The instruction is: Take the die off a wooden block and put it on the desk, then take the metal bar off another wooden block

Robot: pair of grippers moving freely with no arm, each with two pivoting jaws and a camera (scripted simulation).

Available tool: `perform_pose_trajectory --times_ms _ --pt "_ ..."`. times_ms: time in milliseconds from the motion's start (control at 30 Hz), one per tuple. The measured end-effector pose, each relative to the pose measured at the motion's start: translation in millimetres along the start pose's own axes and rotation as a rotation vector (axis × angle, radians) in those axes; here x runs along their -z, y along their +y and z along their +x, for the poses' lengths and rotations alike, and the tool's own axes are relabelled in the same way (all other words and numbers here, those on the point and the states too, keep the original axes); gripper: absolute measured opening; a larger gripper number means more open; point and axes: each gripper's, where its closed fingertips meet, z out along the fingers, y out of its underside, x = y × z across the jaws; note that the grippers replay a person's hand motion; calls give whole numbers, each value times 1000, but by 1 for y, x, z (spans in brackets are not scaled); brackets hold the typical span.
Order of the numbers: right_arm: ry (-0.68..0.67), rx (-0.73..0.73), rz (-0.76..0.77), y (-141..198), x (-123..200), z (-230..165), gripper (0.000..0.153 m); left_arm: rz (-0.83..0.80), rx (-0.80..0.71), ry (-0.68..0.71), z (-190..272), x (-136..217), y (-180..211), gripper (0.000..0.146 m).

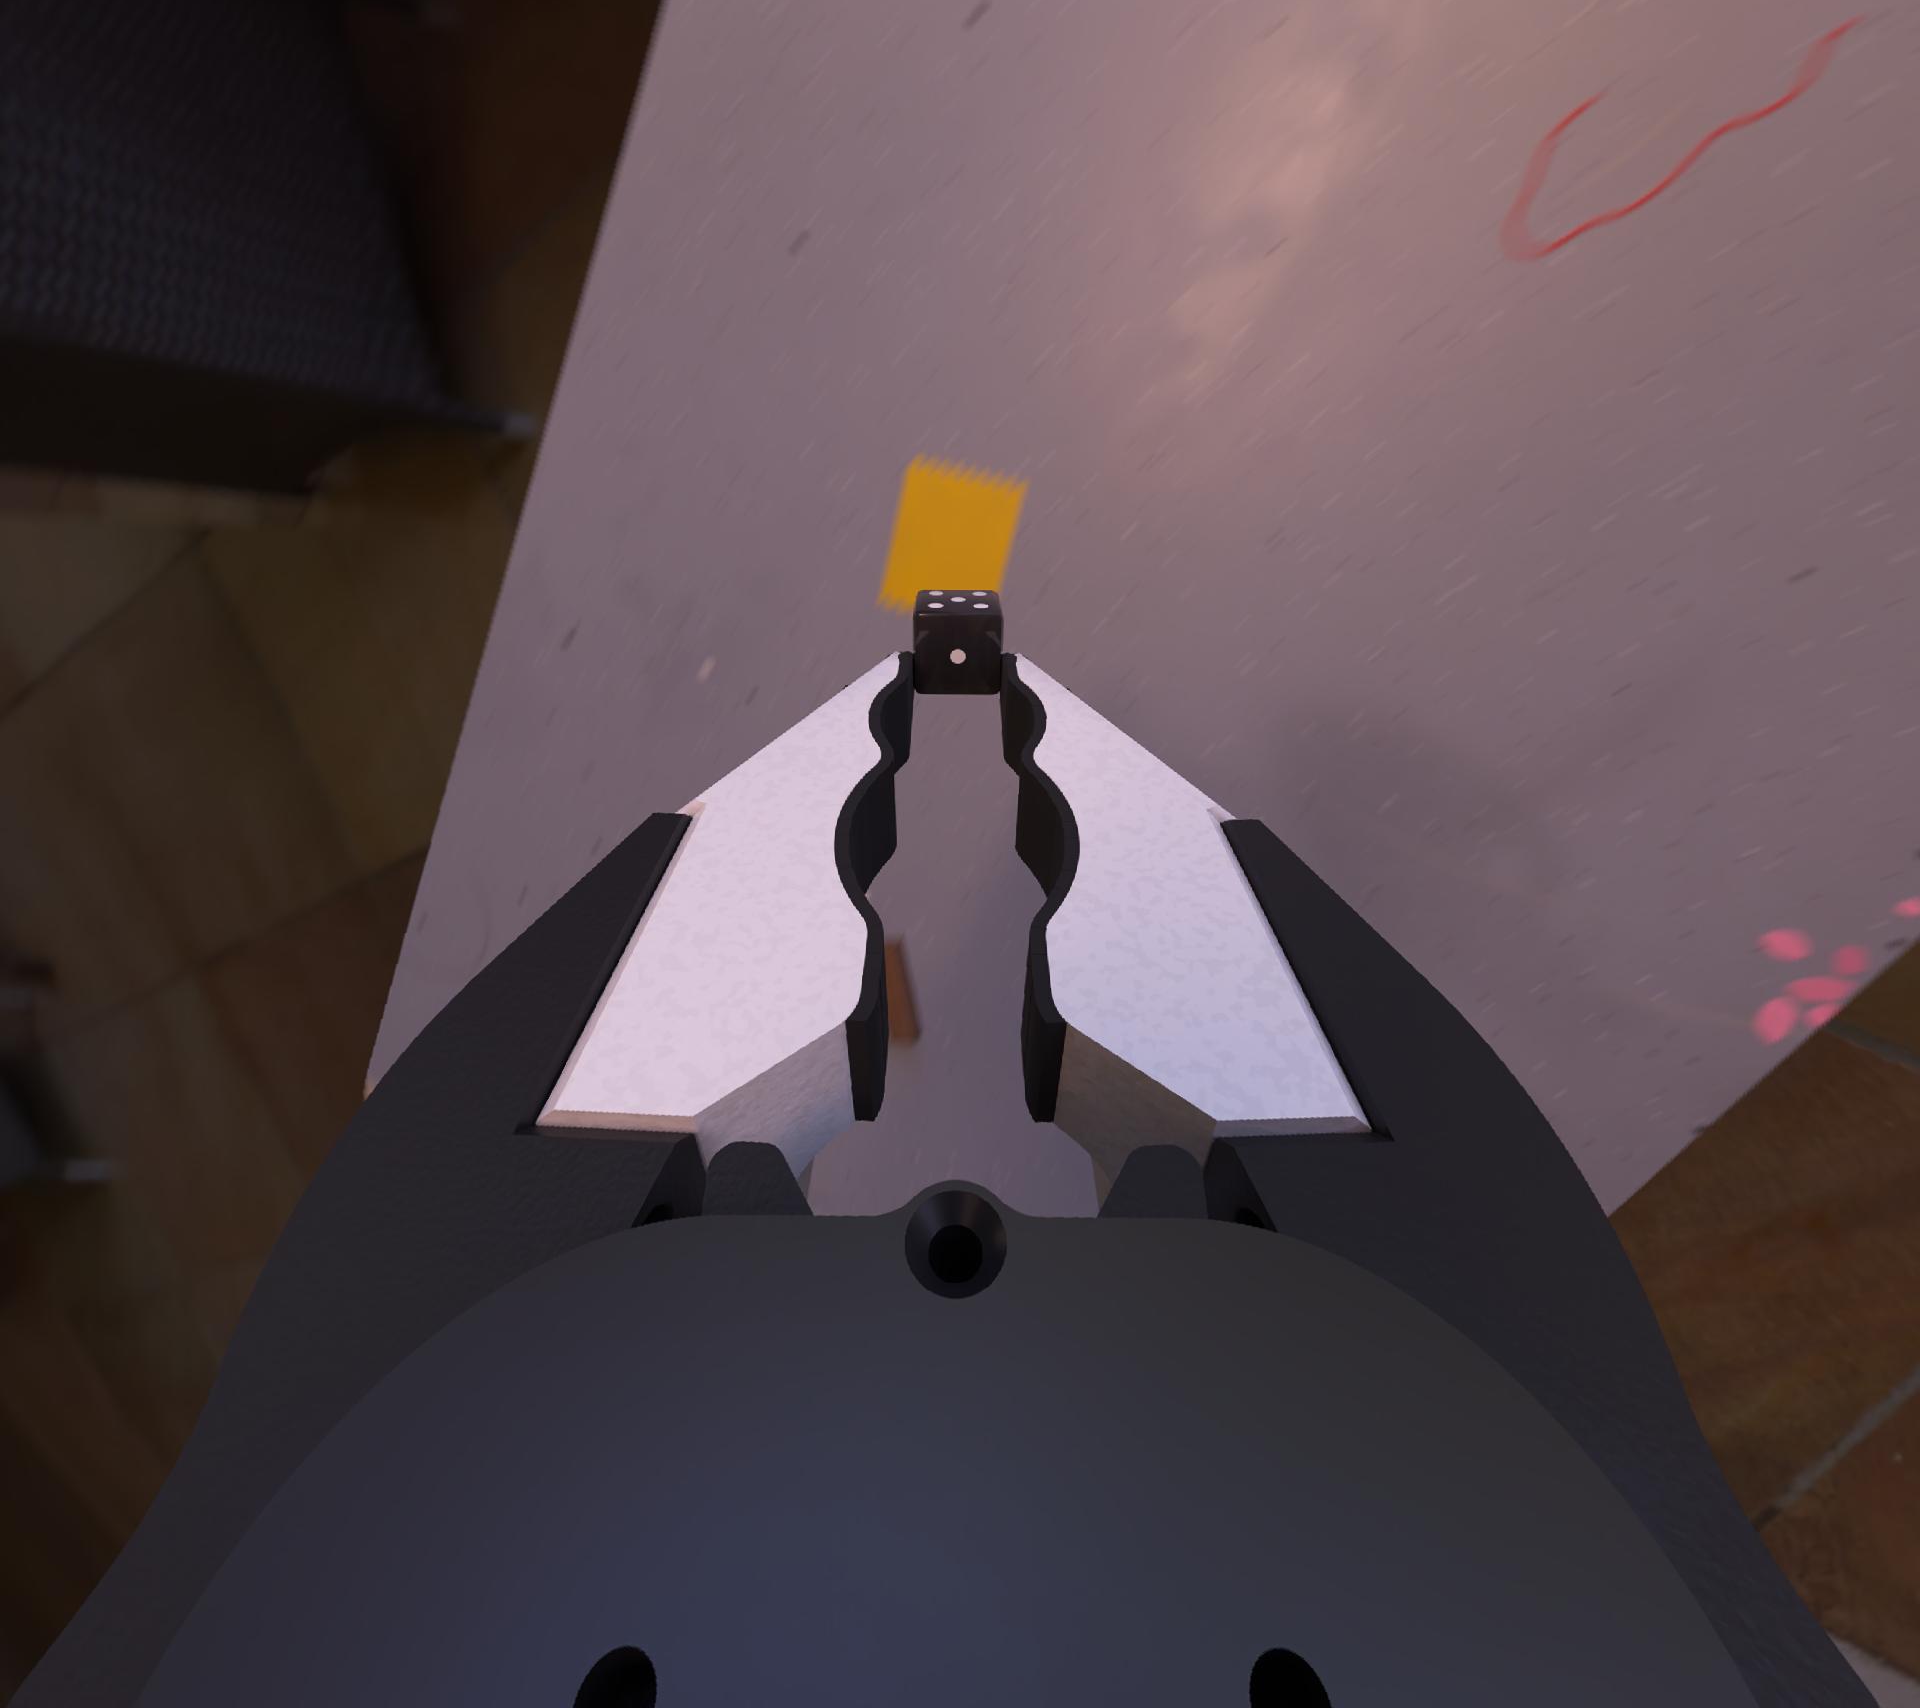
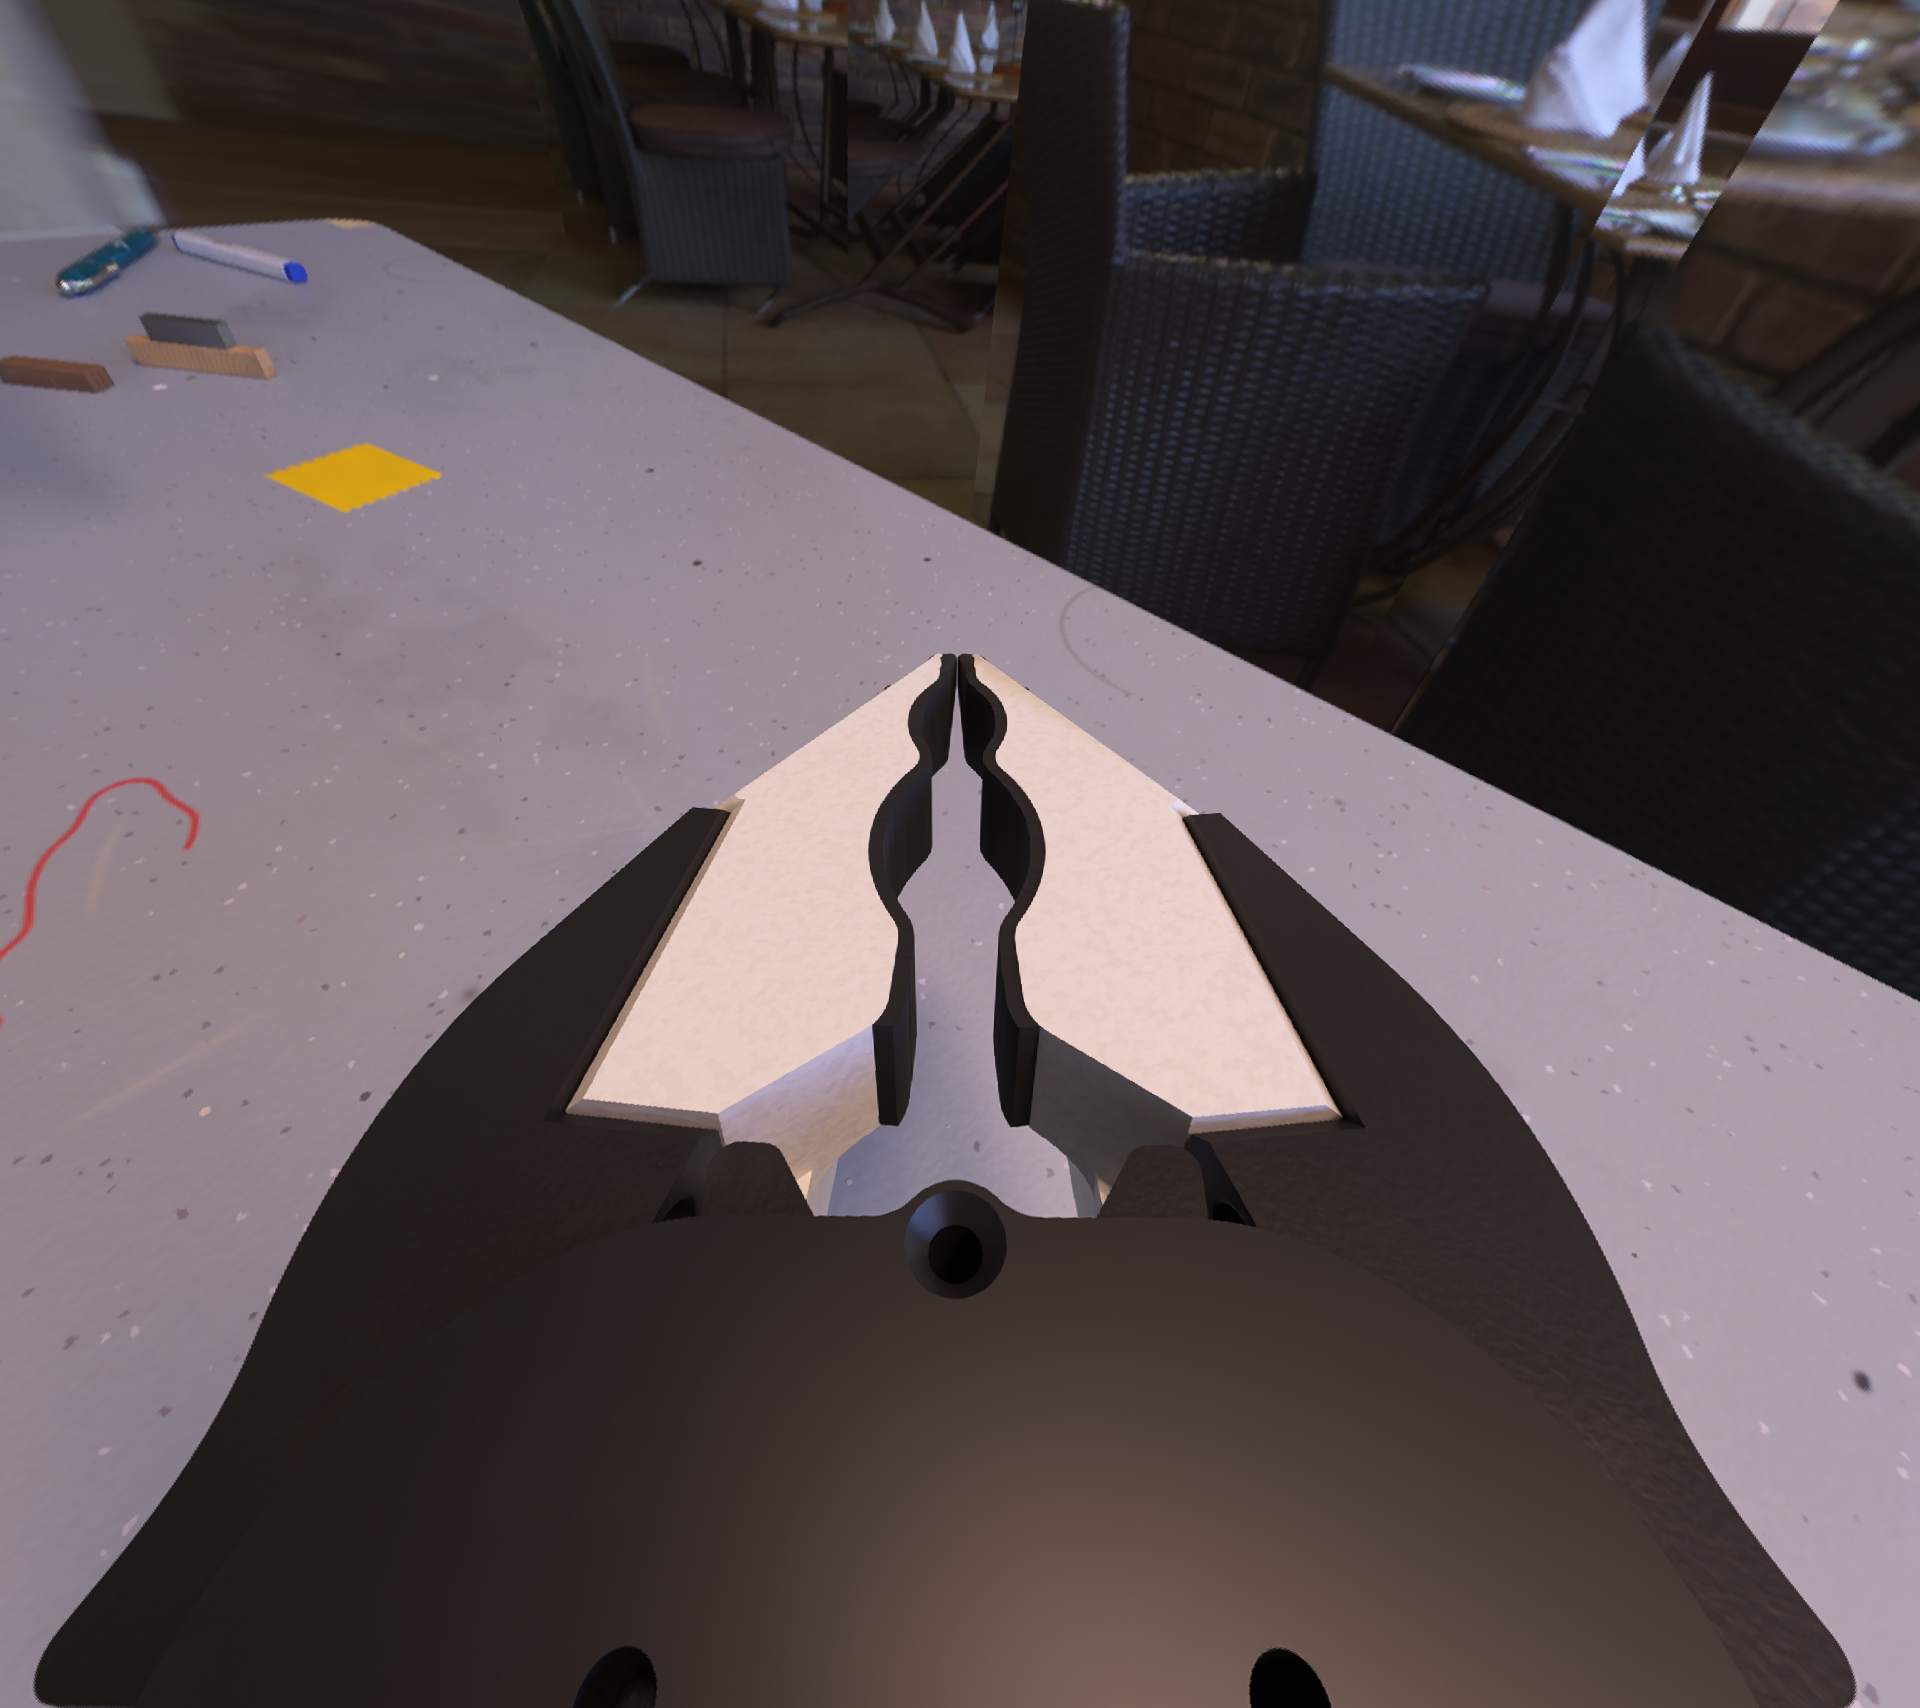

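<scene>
The black-and-white left gripper (image 1: 957,671) pinched the small black white-pipped die (image 1: 957,642) at its fingertips above the speckled grey desk (image 1: 1247,204). The right gripper (image 2: 956,669) hovered closed, empty; the grey metal bar (image 2: 188,329) lay on a pale wooden block (image 2: 203,358).

Metal bar (image 2: 188,329) is seated on a wooden block (image 2: 201,358) near the desk (image 2: 623,619) far corner; second block (image 2: 56,374) alongside, two pens (image 2: 239,256) set behind.

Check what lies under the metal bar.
The metal bar rests on a light wooden block on the desk. The block's top beneath it is covered.
</scene>
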Motion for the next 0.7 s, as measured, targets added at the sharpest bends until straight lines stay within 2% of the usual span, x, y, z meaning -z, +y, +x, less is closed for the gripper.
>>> perform_pose_trajectory --times_ms 167,333,500,700 --pt "19 -20 39 -8 7 10 8 49 -120 168 67 -48 -84 16" --pt "105 -10 43 -10 13 25 9 56 -148 283 118 -105 -131 16" --pt "247 -36 50 -11 21 46 0 23 -141 357 147 -145 -141 16" --pt "355 -72 115 -20 33 63 0 -1 -131 383 159 -164 -134 16"
